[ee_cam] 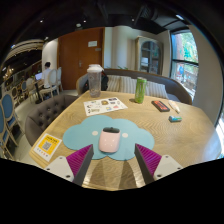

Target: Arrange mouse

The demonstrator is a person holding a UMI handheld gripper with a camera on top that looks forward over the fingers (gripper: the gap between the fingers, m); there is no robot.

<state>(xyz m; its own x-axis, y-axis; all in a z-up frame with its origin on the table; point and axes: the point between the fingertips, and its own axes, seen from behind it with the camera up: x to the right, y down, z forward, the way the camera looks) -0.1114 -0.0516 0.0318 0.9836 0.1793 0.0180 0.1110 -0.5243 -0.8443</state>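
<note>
A small white and pink mouse (110,139) lies on a light-blue cloud-shaped mouse mat (90,132) on a round wooden table (190,140). My gripper (113,163) is open and empty, low over the table's near side. Its two fingers, with their magenta pads (80,160), stand wide apart. The mouse lies just ahead of the fingertips, in line with the gap between them, touching neither finger.
On the table beyond the mat lie a printed sheet (105,105), a clear jug (94,80), a green bottle (140,90), a dark case (160,105) and a small teal object (175,118). A yellow booklet (47,147) lies to the left. Chairs (10,115) stand further left.
</note>
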